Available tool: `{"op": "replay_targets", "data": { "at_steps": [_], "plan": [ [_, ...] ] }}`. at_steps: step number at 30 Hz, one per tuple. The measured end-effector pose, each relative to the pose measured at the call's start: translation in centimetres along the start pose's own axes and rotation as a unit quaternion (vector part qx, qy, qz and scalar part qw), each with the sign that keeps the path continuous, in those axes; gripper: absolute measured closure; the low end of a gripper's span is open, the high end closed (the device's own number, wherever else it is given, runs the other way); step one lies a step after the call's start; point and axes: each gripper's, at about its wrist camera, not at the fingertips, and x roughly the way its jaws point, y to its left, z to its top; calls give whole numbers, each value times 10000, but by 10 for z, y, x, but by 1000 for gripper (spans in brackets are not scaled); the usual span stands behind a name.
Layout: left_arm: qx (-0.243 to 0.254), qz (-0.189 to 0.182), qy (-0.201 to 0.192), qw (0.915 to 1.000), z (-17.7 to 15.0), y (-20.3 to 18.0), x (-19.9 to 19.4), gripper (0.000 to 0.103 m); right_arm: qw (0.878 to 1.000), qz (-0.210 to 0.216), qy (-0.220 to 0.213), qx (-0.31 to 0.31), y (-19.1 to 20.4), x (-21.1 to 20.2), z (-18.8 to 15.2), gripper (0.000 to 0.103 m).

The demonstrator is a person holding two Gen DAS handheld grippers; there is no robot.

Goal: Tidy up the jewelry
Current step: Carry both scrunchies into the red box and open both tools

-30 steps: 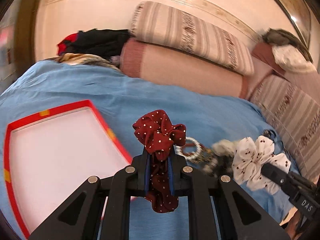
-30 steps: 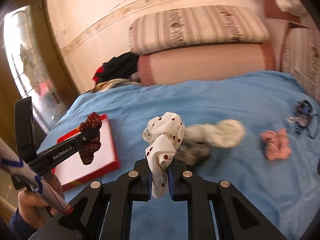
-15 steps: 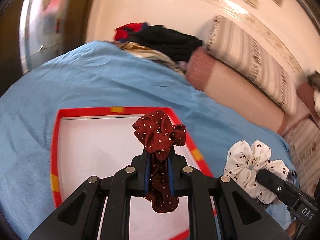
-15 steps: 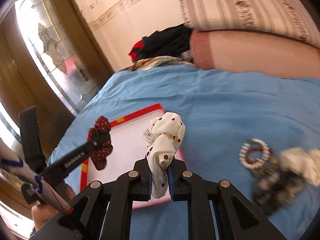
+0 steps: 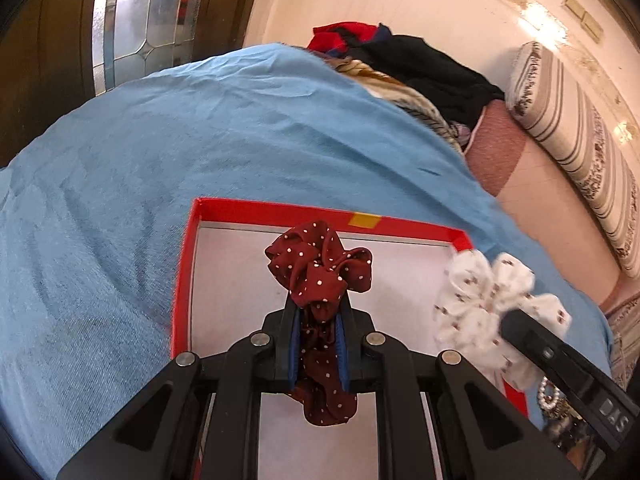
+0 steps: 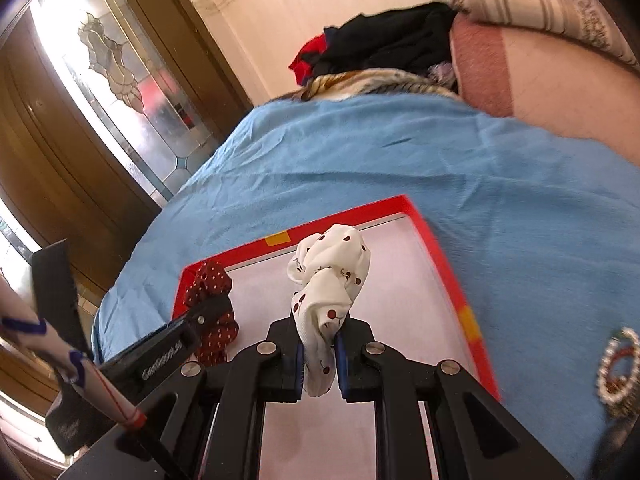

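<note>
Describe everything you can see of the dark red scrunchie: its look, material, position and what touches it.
The dark red scrunchie is gathered, thin-looking fabric, maroon with small white polka dots. It is pinched upright in the left claw, whose blue-lined fingers are shut on its middle; a ruffled bunch stands above them and a tail hangs below. It hangs over the white floor of the red-rimmed tray, apparently touching nothing but the claw. The right wrist view shows it near the tray's left corner.

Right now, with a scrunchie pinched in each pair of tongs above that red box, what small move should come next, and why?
Probably lower both a little, then open. The left tongs grip the maroon scrunchie and the right tongs grip the white scrunchie, both above the red box's white floor.
</note>
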Motion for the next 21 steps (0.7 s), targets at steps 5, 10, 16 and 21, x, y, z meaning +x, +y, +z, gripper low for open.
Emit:
{"op": "replay_targets", "data": {
  "at_steps": [5, 10, 16, 21],
  "plan": [
    [-56, 19, 68, 10000, 2, 2, 10, 89, 9999, 44, 158, 26, -2, 30, 6, 90],
    [-64, 121, 113, 9998, 4, 2, 19, 88, 9996, 67, 244, 85, -5, 48, 5, 90],
    [-71, 284, 52, 9996, 4, 2, 19, 70, 9993, -75, 309, 178, -13, 59, 6, 84],
    [-81, 324, -62, 9994, 4, 3, 14, 45, 9994, -111, 224, 251, -20, 56, 7, 47]
  ]
}}
